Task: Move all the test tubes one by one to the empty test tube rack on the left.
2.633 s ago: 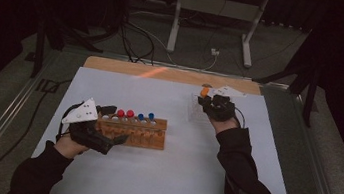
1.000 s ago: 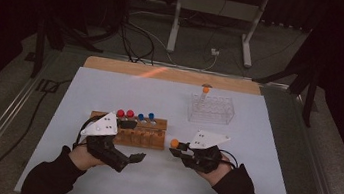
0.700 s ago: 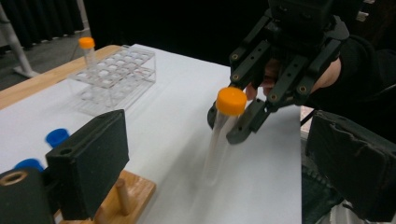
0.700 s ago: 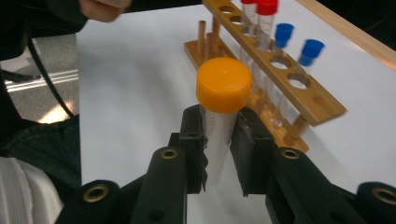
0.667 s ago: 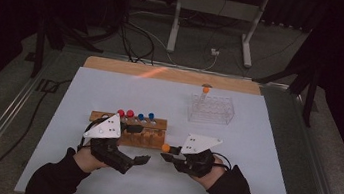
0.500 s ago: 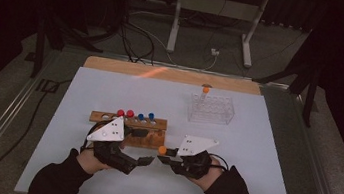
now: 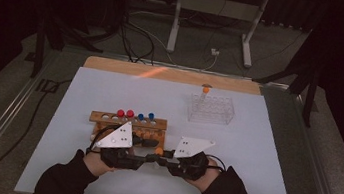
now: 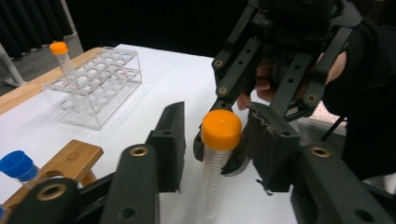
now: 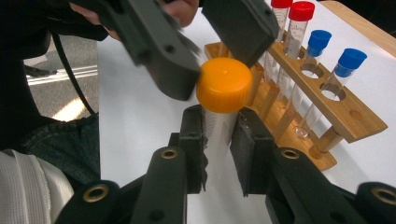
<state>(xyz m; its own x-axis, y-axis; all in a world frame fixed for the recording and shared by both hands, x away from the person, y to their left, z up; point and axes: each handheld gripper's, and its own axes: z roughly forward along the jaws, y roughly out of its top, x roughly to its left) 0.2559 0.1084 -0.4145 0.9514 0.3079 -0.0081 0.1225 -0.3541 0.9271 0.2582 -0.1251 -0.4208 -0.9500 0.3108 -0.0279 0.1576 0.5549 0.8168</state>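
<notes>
- grippers meet at the near middle of the white counter, just in front of the wooden rack, each in a dark-sleeved hand.
- right gripper clenched on the clear body of an orange-capped tube, its two black pads pressed to the tube just below the cap; the tube is held clear of the counter between the two grippers.
- left gripper has just been closing, its jaws on either side of the orange cap; in the right gripper view one pad touches the cap's edge while the other stands just off it, so the cap is between the jaws but not yet pinched.
- in the high view the same cap shows as an orange dot where the two grippers come together.
- wooden rack holds two red-capped tubes and two blue-capped tubes, upright in its holes, with other holes bare.
- clear plastic rack stands well apart at the far right of the counter, one more orange-capped tube upright at its far left corner.
- cables and a grey metal stand lie on the floor beyond the counter.
</notes>
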